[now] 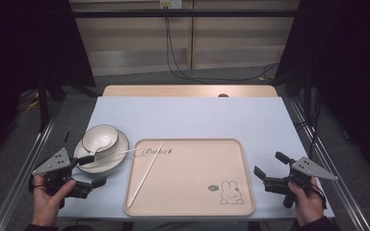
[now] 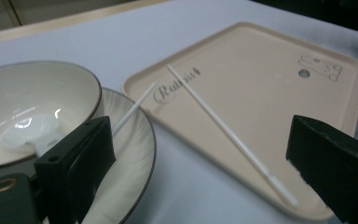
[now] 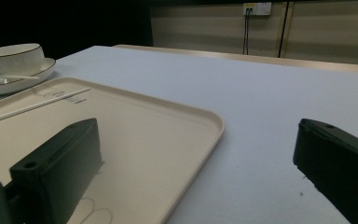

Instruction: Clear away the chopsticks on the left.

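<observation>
Spanning dark room, pale-blue table (image 1: 192,118)

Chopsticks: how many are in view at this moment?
2. One chopstick lies diagonally on the tray, its near end over the tray's left rim. The other chopstick bridges the plate and the tray's far-left corner. None seems hidden.

tray (image 2: 261,70) print blurred, bowl (image 2: 37,107) cropped
</observation>
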### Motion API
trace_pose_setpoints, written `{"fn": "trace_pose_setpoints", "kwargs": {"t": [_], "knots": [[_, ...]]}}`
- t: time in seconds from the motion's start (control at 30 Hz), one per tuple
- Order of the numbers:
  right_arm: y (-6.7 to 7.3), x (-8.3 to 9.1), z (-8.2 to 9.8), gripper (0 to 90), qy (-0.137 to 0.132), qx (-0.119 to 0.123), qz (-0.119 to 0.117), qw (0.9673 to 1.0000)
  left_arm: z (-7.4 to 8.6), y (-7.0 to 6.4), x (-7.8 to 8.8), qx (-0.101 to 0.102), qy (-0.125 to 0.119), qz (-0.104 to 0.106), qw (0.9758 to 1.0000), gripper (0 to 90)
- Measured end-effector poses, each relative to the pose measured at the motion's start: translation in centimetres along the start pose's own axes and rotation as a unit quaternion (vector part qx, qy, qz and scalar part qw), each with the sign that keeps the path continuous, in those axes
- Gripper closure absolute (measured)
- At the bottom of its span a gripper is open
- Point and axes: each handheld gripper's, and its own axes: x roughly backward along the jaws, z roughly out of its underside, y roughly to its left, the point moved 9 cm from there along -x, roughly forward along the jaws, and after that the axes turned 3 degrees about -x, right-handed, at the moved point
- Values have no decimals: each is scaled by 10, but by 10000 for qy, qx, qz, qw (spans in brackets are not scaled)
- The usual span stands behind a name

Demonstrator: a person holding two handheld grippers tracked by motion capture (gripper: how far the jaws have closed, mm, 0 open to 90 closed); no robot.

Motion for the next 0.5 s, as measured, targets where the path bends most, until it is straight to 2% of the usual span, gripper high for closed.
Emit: {"fn": "trace_pose_setpoints", "kwargs": {"t": [0.03, 0.17, 0.27, 0.37, 0.5], "knots": [[0, 0, 0, 5, 9, -3, -3, 10000, 3, 6, 3, -35, 14, -42, 10000, 74], [0, 0, 0, 5, 15, -34, 1, 10000, 9, 20, 16, 90, 53, -207, 9997, 75], [0, 0, 0, 6, 11, -17, 0, 10000, 11, 29, 24, 228, 83, -167, 9996, 75], [0, 0, 0, 6, 12, -7, -3, 10000, 16, 41, 25, 116, 265, -265, 9992, 108], [0, 0, 0, 12, 25, -30, -2, 10000, 22, 54, 20, -22, 538, -235, 9983, 161]]}}
